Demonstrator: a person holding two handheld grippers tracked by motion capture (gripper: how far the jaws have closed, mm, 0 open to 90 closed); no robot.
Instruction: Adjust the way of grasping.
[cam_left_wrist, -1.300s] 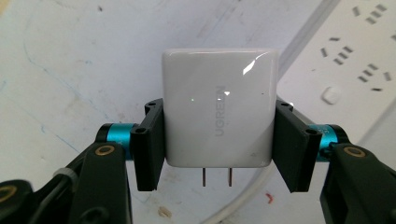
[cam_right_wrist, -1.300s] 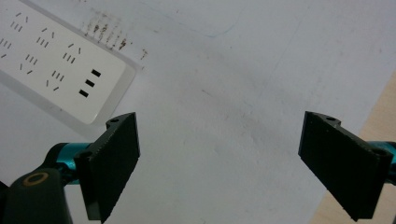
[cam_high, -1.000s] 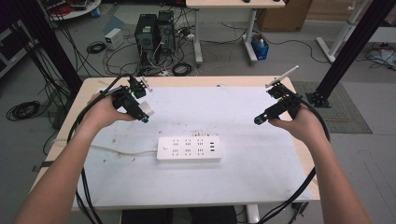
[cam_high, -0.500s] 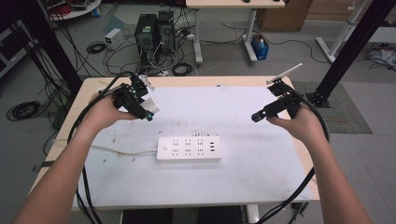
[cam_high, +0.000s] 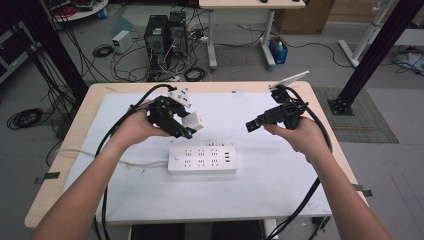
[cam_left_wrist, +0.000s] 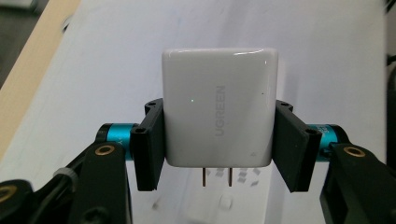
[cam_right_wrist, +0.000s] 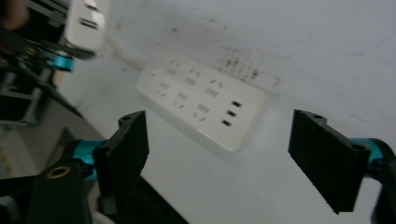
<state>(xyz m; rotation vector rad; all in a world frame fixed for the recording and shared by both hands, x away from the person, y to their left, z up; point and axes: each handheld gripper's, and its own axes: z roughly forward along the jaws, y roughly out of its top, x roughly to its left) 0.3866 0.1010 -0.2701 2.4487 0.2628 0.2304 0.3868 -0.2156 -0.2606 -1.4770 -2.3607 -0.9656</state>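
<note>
1. We hold the charger (cam_left_wrist: 219, 112) clamped in our left gripper (cam_high: 186, 127), up off the tabletop (cam_high: 280, 200), just behind the strip's (cam_high: 202, 159) left half.
2. Its prongs show at the charger's bottom edge in the left gripper view.
3. Our right gripper (cam_right_wrist: 219, 154) is empty; its jaws, just narrowing, stand apart behind the strip's right end.
4. The left is the nearer to the sockets.

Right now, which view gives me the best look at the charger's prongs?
The left gripper view: the white charger sits clamped between the left gripper pads, its two prongs pointing toward the camera. The high view shows the charger small above the power strip, prongs hidden. The right gripper view catches only a blurred corner.
</note>
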